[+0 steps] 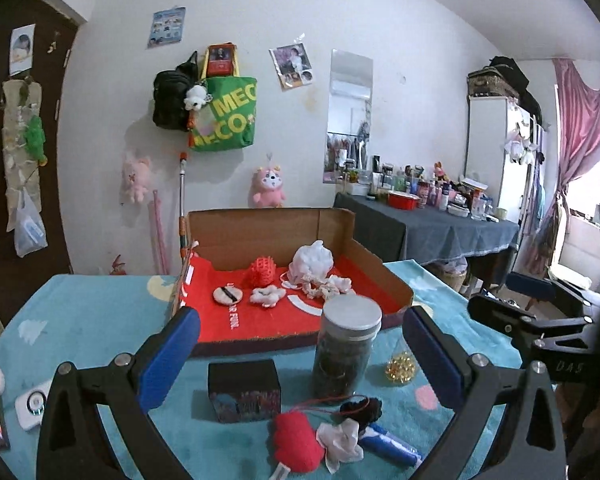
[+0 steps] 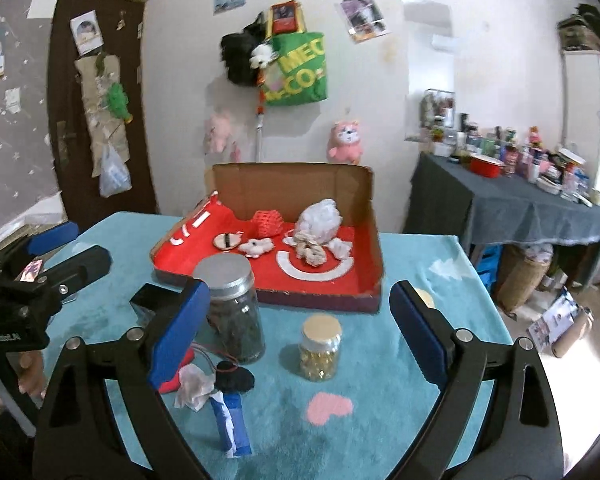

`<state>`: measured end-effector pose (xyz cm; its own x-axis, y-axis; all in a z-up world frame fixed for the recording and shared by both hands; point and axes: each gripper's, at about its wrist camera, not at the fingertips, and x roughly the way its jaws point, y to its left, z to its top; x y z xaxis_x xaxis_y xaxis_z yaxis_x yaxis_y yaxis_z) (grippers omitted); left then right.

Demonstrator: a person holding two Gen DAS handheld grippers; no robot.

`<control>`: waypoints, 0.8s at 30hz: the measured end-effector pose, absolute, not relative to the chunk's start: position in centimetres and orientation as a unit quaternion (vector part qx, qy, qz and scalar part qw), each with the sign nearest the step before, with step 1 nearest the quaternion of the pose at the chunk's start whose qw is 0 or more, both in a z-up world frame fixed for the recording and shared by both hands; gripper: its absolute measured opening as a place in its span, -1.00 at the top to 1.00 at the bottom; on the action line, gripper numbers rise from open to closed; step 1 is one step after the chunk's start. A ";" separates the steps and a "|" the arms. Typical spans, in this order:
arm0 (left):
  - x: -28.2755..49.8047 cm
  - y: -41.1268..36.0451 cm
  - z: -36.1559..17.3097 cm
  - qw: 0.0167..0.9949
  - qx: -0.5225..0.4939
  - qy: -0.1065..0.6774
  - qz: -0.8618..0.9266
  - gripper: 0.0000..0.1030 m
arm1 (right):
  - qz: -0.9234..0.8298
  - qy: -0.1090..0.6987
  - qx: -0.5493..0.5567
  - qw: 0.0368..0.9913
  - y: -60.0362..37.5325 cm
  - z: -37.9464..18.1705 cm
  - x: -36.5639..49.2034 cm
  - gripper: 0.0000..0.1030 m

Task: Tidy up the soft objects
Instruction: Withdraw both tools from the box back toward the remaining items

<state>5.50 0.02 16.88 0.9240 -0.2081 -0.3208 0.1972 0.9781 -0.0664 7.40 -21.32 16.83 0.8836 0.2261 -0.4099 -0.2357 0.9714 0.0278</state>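
Both grippers hover above the near edge of the tabletop (image 2: 420,264), empty. Left gripper (image 1: 300,356): fingers wide apart, nothing between the pads. Right gripper (image 2: 300,320): fingers likewise spread wide, holding nothing.

Cardboard box (image 2: 364,240) sits at the middle of the tabletop, red-lined, already holding several soft things: a white fluffy ball (image 2: 320,220), a red knitted piece (image 2: 268,222), a round puff (image 2: 226,240) and small white tufts.

Still outside the box, clustered at the near edge: red plush piece (image 1: 298,442), white cloth flower (image 1: 340,442), black fuzzy piece (image 1: 360,408), touching or overlapping one another, beside a blue tube (image 1: 392,446). Hard items near them: dark jar (image 1: 344,352), black cube (image 1: 244,390), small jar of yellow capsules (image 2: 320,348).

Judgement: between placements; sorting partly done. Next move calls for lowering one gripper onto a single soft piece in the cluster, closing on it alone, clear of the dark jar and the red cords, then carrying it over the box's low front wall.
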 end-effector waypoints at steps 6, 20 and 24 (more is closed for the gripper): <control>4.1 -0.2 14.4 0.983 -0.005 0.157 -0.094 -1.00 | 0.105 0.181 0.003 0.978 -21.8 14.5 5.4 -0.89; 4.8 0.2 8.0 0.971 -0.041 0.218 -0.087 -1.00 | 0.063 0.184 0.001 0.981 -22.1 8.5 3.6 -0.89; 5.2 0.0 6.7 0.967 -0.040 0.239 -0.084 -1.00 | 0.057 0.202 0.002 0.978 -22.2 7.1 3.9 -0.89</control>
<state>5.17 0.03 6.68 0.8720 -0.1814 -0.4546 0.1431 0.9827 -0.1177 3.86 -22.16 7.06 0.9122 0.1122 -0.3940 -0.1107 0.9935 0.0265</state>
